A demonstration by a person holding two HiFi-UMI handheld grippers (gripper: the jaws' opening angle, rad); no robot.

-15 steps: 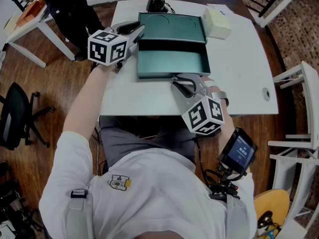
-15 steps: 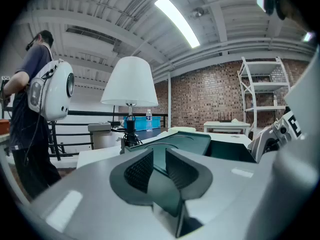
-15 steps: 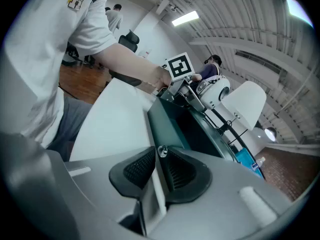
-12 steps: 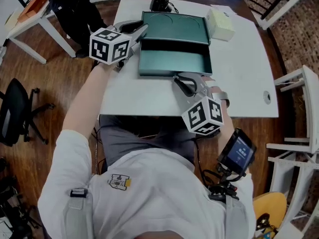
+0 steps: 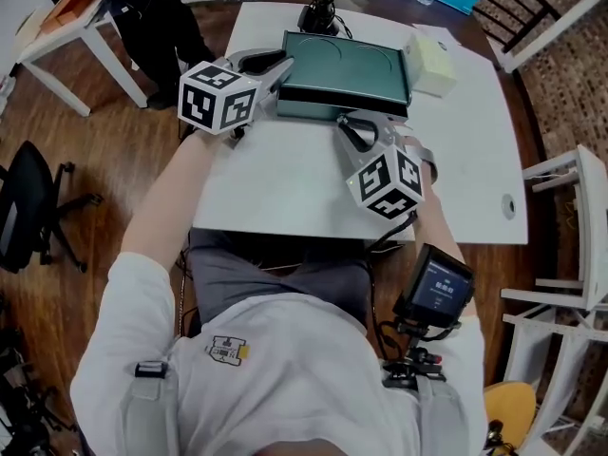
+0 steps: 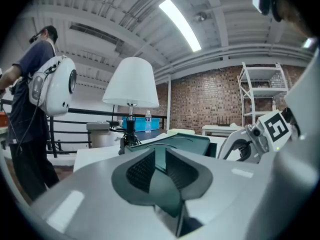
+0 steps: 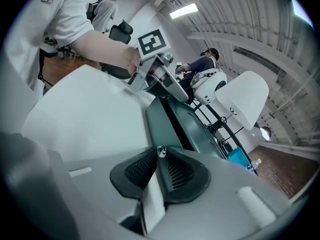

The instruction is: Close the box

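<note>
A flat dark green box (image 5: pixel 347 65) lies at the back of the white table (image 5: pixel 285 188), its drawer slid in flush under the lid. My left gripper (image 5: pixel 283 66) is at the box's left front corner, jaws shut on that edge; green fills the narrow gap in the left gripper view (image 6: pixel 159 164), with the lid (image 6: pixel 185 143) beyond. My right gripper (image 5: pixel 350 126) meets the box's front face. In the right gripper view (image 7: pixel 160 156) its jaws are shut on a small silver knob (image 7: pixel 160 151) on the box front (image 7: pixel 175 119).
A lamp base (image 5: pixel 321 12) stands just behind the box, its white shade (image 6: pixel 131 81) overhead. A pale yellow block (image 5: pixel 429 50) sits right of the box. A person in dark clothes (image 5: pixel 157 17) stands beyond the table's left corner. White chairs (image 5: pixel 570 179) flank the right side.
The pulled-out drawer has slid back into the box. My right gripper moved away from me with it. The left gripper stayed at the box's left corner.
</note>
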